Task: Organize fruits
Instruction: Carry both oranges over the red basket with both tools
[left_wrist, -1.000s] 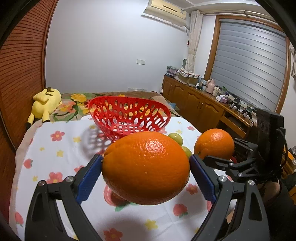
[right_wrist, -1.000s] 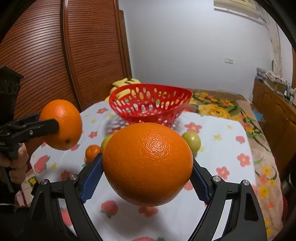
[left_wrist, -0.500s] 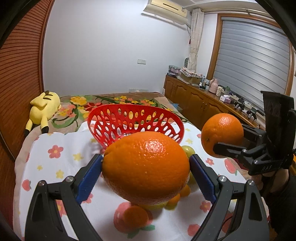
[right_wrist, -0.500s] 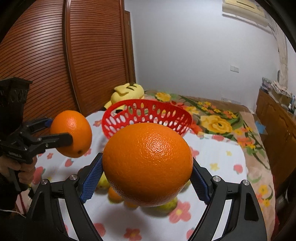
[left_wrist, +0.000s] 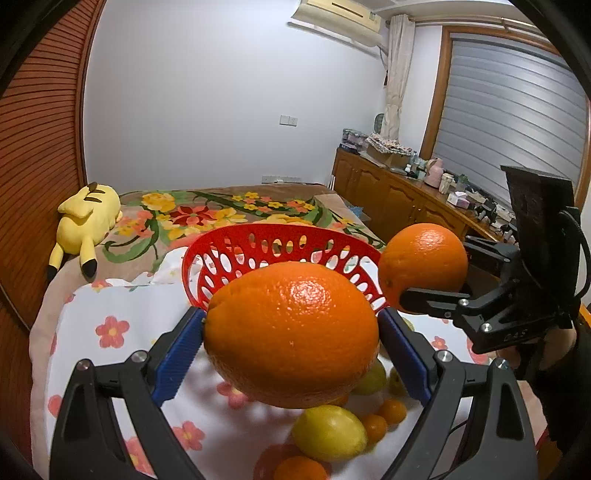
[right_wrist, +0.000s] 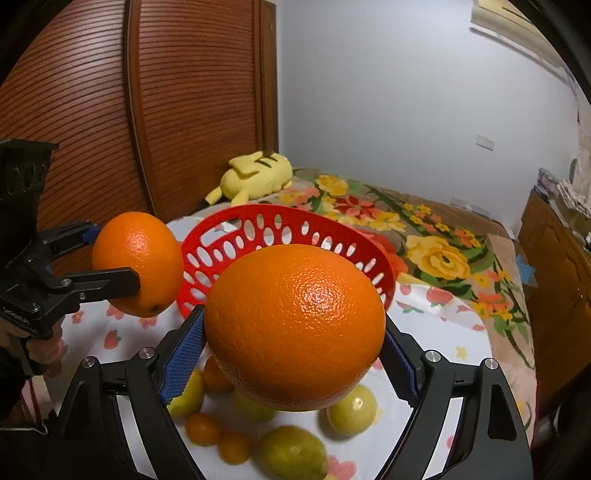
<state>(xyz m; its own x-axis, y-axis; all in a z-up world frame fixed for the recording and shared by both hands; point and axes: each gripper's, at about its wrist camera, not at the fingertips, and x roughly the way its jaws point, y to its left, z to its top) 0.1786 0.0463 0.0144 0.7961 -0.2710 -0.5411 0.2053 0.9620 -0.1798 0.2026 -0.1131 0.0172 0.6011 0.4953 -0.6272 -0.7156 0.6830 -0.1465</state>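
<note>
While loose lemons (left_wrist: 330, 432) lie on the flowered cloth (left_wrist: 110, 328) below, the left gripper (left_wrist: 291, 341) and right gripper (right_wrist: 293, 343) each clamp an orange (left_wrist: 291, 332) aloft near the red basket's (left_wrist: 280, 240) near rim

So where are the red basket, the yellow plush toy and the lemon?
red basket (left_wrist: 258, 245): left wrist view, perforated far wall.
yellow plush toy (left_wrist: 86, 221): left wrist view, its back.
lemon (left_wrist: 328, 432): left wrist view, middle of the rind.

Two large oranges, one (left_wrist: 291, 334) and the other (right_wrist: 295, 326), are held aloft before the empty red perforated basket (left_wrist: 280, 240); lemons (left_wrist: 328, 432) and small oranges (right_wrist: 203, 428) lie below.
</note>
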